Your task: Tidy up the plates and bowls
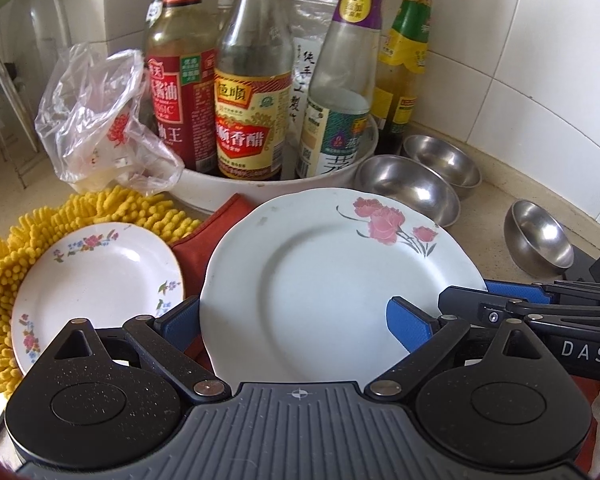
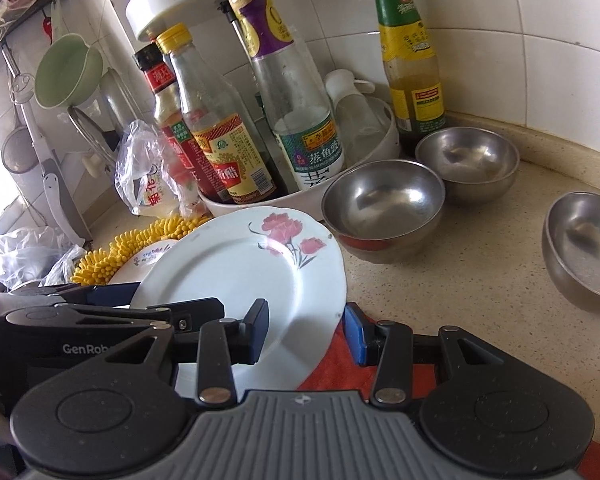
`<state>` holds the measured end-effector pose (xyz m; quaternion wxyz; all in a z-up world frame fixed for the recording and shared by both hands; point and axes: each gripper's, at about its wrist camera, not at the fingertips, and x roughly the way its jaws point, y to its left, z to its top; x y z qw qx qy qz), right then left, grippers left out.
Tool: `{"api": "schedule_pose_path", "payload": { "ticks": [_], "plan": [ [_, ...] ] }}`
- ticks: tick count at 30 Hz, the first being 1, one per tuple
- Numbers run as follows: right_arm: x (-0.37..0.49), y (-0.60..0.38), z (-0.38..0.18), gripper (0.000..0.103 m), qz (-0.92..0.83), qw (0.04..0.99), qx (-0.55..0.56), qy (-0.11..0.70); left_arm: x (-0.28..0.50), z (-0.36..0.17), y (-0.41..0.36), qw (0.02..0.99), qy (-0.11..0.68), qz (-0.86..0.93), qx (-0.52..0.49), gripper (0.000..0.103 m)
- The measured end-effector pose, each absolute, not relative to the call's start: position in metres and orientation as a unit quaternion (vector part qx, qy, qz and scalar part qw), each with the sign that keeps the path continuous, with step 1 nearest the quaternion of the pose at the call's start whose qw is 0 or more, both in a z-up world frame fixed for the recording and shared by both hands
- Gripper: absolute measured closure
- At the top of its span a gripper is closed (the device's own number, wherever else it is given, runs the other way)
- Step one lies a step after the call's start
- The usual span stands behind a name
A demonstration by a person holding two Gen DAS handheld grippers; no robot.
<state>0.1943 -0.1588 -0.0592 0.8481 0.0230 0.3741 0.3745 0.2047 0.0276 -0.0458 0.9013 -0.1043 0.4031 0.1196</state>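
Plate with the pink flowers (image 1: 324,280) sits tilted over the red cloth (image 1: 204,236) on the bench (image 2: 460,280); my left hand-held gripper (image 1: 296,322) and right hand-held gripper (image 2: 306,330) both straddle its rim, jaws apart, probably to lift it toward the small plate (image 1: 96,276).

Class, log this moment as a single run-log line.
left tongs: open, straddling flowered plate | right tongs: open across its right rim
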Motion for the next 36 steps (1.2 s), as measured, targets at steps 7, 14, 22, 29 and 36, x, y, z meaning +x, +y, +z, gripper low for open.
{"api": "schedule_pose_path", "payload": {
  "ticks": [7,14,22,29,36],
  "plan": [
    [0.184,-0.178,-0.048,0.062,0.358,0.861,0.036,0.359,0.204,-0.037,0.014,0.910,0.392,0.098,-0.090,0.004],
    [0.170,-0.200,-0.042,0.062,0.337,0.873,0.047,0.351,0.202,-0.033,-0.005,0.914,0.391,0.074,-0.078,0.004],
    [0.153,-0.228,-0.046,0.062,0.311,0.879,0.062,0.355,0.197,-0.032,-0.031,0.916,0.393,0.044,-0.064,0.004],
    [0.139,-0.249,-0.048,0.062,0.291,0.884,0.072,0.358,0.190,-0.032,-0.052,0.917,0.394,0.022,-0.052,0.004],
    [0.123,-0.265,-0.055,0.062,0.278,0.884,0.078,0.368,0.181,-0.037,-0.066,0.915,0.400,0.007,-0.046,0.004]
  ]
}}
